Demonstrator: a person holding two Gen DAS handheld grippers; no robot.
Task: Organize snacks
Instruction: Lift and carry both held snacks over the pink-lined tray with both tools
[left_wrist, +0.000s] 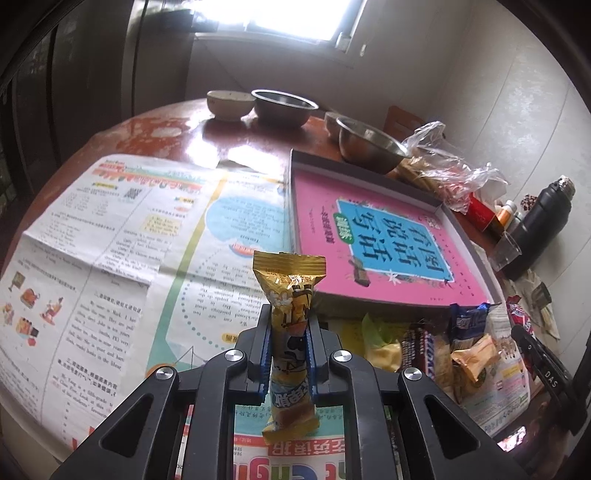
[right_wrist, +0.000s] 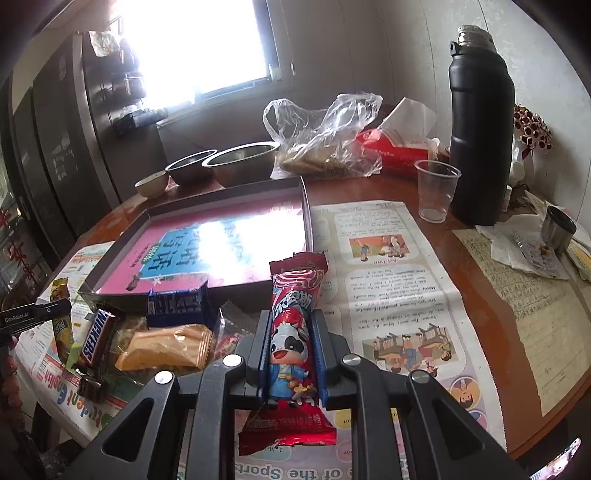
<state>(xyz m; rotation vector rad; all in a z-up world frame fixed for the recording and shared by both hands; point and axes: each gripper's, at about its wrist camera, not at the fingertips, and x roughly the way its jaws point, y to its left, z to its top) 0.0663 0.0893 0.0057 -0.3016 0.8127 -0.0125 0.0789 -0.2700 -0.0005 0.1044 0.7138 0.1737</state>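
Note:
My left gripper (left_wrist: 289, 317) is shut on a gold snack packet (left_wrist: 290, 295) and holds it upright above the newspaper, just left of the pink-lined box lid (left_wrist: 476, 291). My right gripper (right_wrist: 291, 321) is shut on a red snack packet with a cow picture (right_wrist: 293, 325), near the front right corner of the same box lid (right_wrist: 184, 210). A pile of loose snacks lies in front of the lid: a Snickers bar (right_wrist: 94, 336), a blue packet (right_wrist: 177, 302) and an orange packet (right_wrist: 170, 347). The pile also shows in the left wrist view (left_wrist: 443, 350).
Newspaper (left_wrist: 110, 258) covers the round wooden table (right_wrist: 491, 314). Metal bowls (right_wrist: 242, 162) and a ceramic bowl (left_wrist: 229, 103) stand at the back. A plastic bag (right_wrist: 325, 136), a red tissue pack (right_wrist: 399, 151), a clear cup (right_wrist: 436, 190) and a black flask (right_wrist: 480, 129) stand at the right.

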